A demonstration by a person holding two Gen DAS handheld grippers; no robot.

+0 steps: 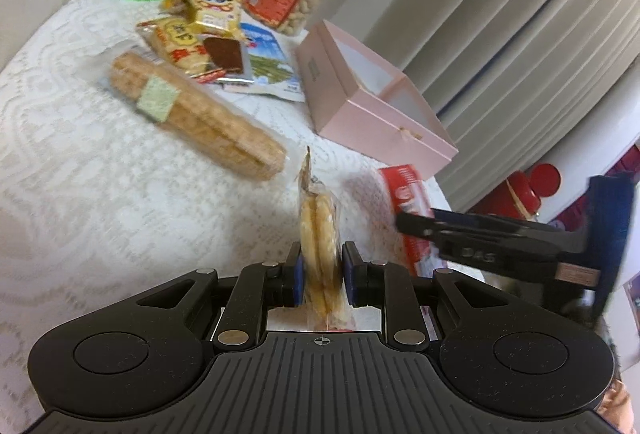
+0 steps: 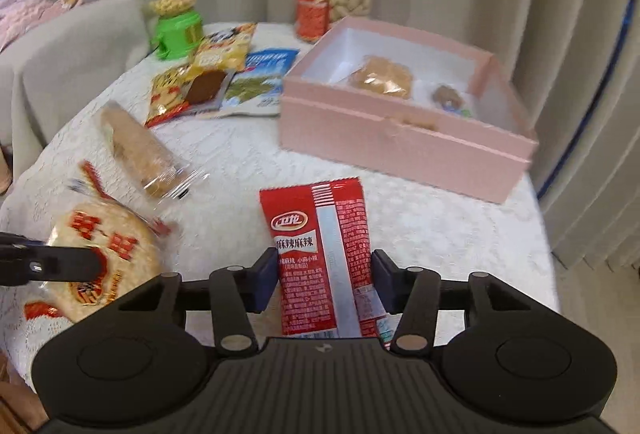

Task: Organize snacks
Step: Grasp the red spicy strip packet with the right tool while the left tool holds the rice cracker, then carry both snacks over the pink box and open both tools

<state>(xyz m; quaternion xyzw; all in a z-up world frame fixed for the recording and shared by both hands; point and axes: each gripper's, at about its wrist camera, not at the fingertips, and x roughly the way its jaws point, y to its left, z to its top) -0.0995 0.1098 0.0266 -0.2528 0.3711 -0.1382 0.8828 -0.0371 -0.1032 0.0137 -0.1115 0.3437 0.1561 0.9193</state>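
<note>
We read "卫龙" in a white oval on the red snack packet (image 2: 320,254), with "麻辣麻辣" in white characters beneath it; its smaller print is illegible. The round rice cracker pack (image 2: 100,254) bears large red characters too blurred for us to read. Other labels stay unreadable.

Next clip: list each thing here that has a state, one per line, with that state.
Left gripper: shut on the rice cracker pack.
Rice cracker pack: held on edge, off the table.
Right gripper: open, fingers either side of the red packet.
Red packet: flat on the table, sealed.
Pink box: open, two snacks inside.
Peanut jar: upright, lid on.
Green dispenser: upright.
</note>
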